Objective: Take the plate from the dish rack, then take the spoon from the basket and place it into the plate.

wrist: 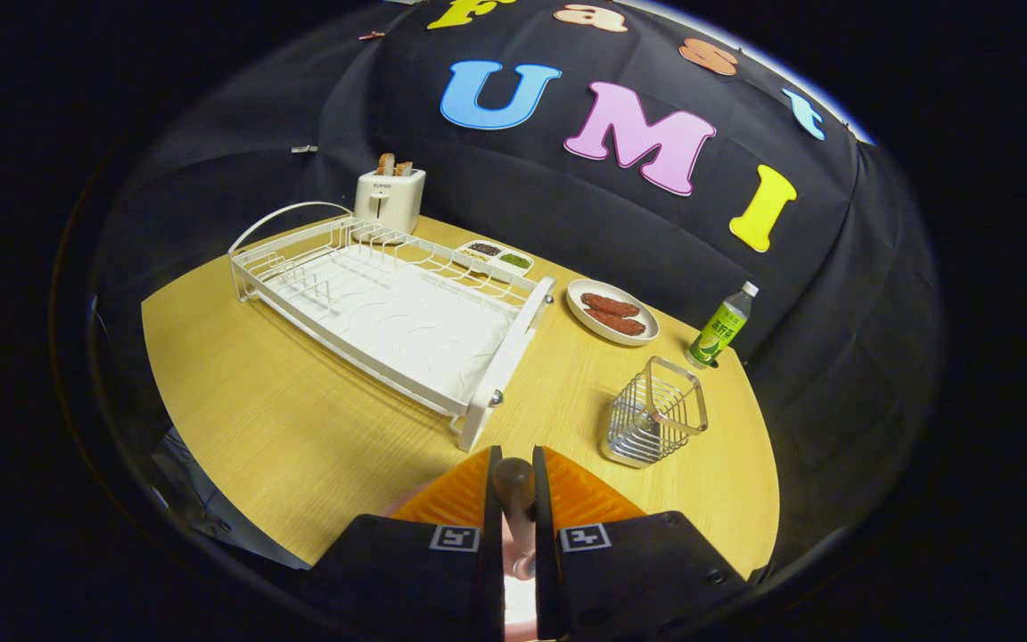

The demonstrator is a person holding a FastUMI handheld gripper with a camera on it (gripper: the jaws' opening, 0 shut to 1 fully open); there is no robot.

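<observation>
Dish rack (393, 312), white and bare of dishes, lies at centre left on the wooden table (299, 437), with a toaster (390, 198) behind it at upper centre. Right of centre stand a plate of brown food (612, 311), the wire basket (654, 413) and a green bottle (724, 327). At bottom centre the gripper (513, 473) is clamped on the spoon (514, 495), its dark handle upright between both fingers, above something pink.

Wooden table (299, 419), black cloth wall (567, 223)

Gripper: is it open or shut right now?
Shut: the gripper has both fingers pressed on a spoon handle between them, with something pink, perhaps the plate, below.
</observation>
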